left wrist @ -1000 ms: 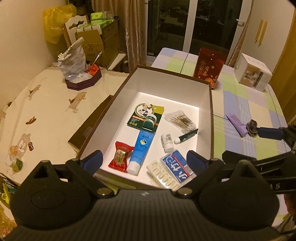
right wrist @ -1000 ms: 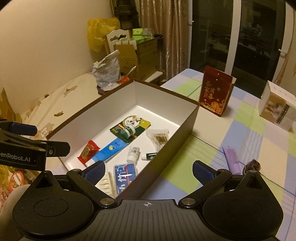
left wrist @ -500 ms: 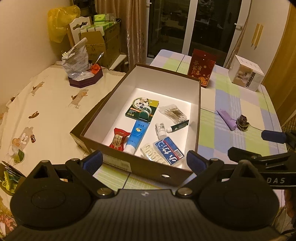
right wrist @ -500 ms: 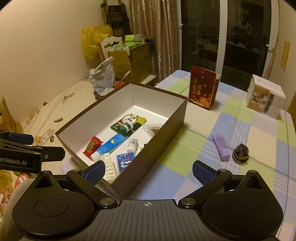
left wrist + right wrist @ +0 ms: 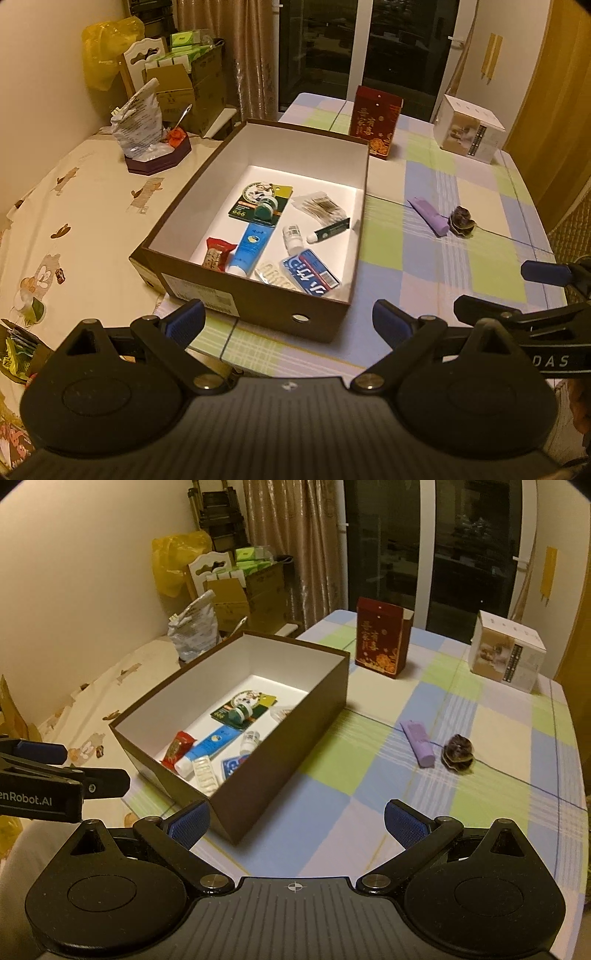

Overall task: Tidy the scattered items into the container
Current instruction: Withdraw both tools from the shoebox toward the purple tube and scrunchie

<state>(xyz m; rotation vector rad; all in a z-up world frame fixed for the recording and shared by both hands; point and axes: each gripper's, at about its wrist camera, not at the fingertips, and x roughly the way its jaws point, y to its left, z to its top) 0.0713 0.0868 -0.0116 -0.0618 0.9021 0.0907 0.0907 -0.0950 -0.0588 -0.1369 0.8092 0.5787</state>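
On the checked cloth, purple tube (image 5: pixel 418 743) angled toward the box (image 5: pixel 295 734), both tongs (image 5: pixel 288 319) (image 5: pixel 295 821) spread, empty.

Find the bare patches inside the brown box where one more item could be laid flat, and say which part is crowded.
In the box, the white floor is bare along the left wall beside the green card and across the far end behind it. The near right part is crowded: red packet, blue tube, blister strip, blue pack, small bottle and swabs lie close together.

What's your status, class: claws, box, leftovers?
Left claw open, right claw open, both empty. Box holds most items. Purple tube and dark lump outside. Nothing blocking.
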